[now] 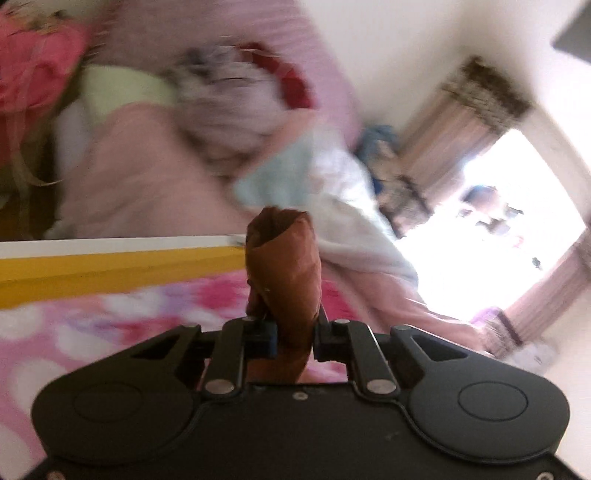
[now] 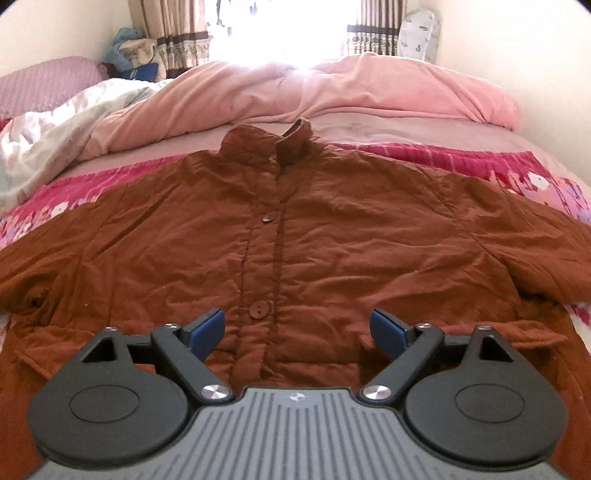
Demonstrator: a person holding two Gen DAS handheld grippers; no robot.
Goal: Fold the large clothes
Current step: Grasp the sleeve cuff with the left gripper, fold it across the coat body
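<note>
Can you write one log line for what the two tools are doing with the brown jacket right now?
left tool: shut on brown cloth | right tool: open, over jacket | jacket: flat on bed, buttoned

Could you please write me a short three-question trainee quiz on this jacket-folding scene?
1. True or false: the right claw is closed on the brown jacket.
2. What does the left claw hold? A) a pink quilt B) a bunched piece of the brown jacket's fabric C) nothing
3. Fill in: the jacket lies front-up on the bed with its collar pointing toward the ____.

Key
1. False: its jaws stand wide open above the jacket's buttoned front.
2. B: it is shut on brown fabric.
3. Window.
</note>
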